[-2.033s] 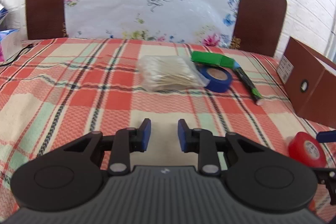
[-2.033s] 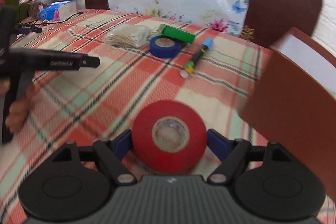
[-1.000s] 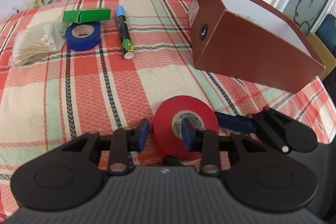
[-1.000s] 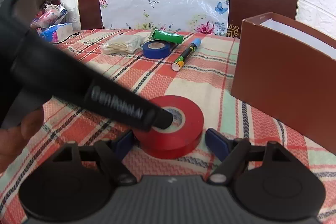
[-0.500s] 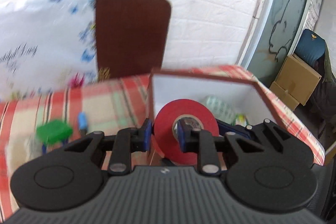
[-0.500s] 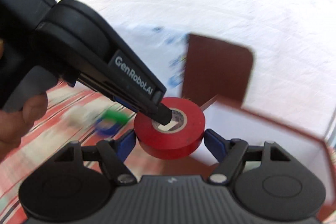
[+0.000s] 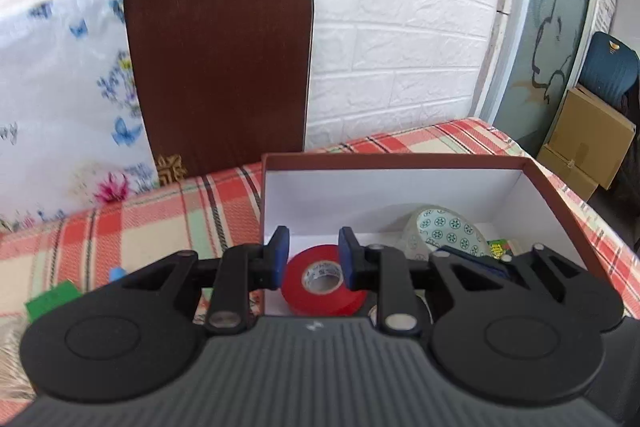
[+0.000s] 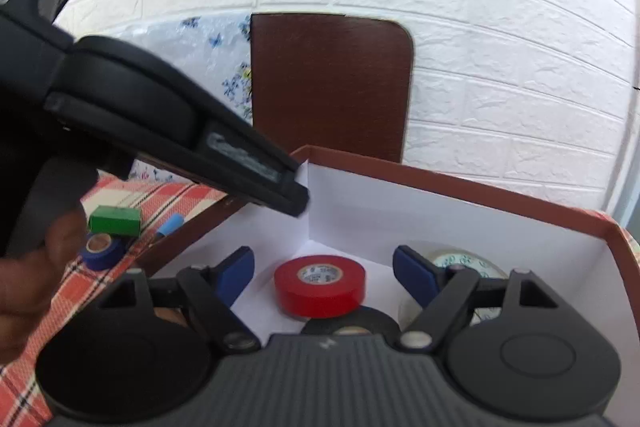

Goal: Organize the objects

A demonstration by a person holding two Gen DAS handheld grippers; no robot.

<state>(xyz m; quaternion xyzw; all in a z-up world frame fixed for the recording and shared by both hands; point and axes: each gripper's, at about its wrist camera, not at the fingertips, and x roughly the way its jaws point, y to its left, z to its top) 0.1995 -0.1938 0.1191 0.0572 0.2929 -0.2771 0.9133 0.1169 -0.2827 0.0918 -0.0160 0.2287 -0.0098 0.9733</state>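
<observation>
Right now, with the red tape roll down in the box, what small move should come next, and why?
Probably lift both claws up out of the box. The red tape roll lies flat on the white floor, touching neither open claw, the right claw nor the left claw. The blue tape roll and green box wait on the plaid cloth, so the blue roll looks like the next target.

The red tape roll (image 8: 319, 285) looks like smooth, slightly glossy plastic around a printed paper core. The box (image 8: 460, 187) is card, brown and matt outside, plain matt white within. A patterned tape roll (image 7: 448, 233) at the right shows a shiny clear film. Both grippers, left (image 7: 313, 259) and right (image 8: 323, 273), are matt black plastic with ribbed housings, blue rubbery-looking pads (image 7: 280, 255) and bright metal pins. The tablecloth (image 7: 160, 219) is woven checked cloth, the wall (image 8: 480, 27) rough white brick relief, the chair back (image 7: 220, 67) dark wood-grain
</observation>
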